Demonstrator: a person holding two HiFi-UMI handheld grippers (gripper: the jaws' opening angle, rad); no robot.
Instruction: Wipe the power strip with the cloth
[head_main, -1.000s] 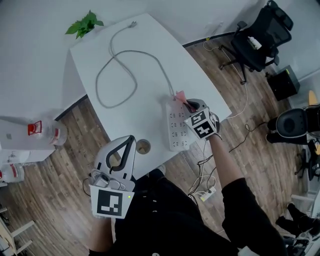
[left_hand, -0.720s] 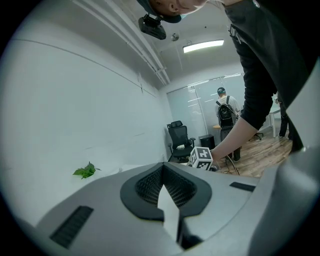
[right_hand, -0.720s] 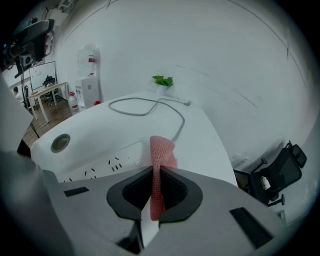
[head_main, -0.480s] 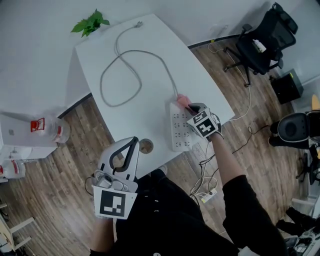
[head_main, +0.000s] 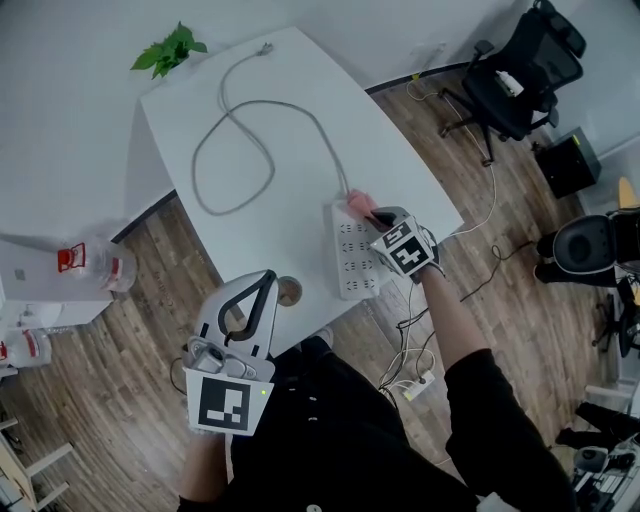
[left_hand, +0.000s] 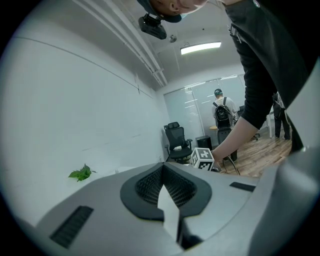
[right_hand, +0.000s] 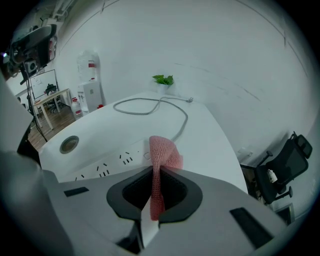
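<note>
Lingering at the cord end of the power strip (head_main: 352, 262), the right gripper (head_main: 377, 214), jaws clamped on the cloth (head_main: 357, 203), has barely moved; wiping looks unfinished, while the left gripper (head_main: 263, 279) idles, jaws together.

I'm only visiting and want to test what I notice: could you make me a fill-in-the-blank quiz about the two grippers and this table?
The right gripper is shut on a knitted ____ cloth.
The cloth is at the end of the white plastic power strip where its looped ____ cable joins.
The left gripper is shut and holds ____.
Missing words: pink; grey; nothing.
</note>
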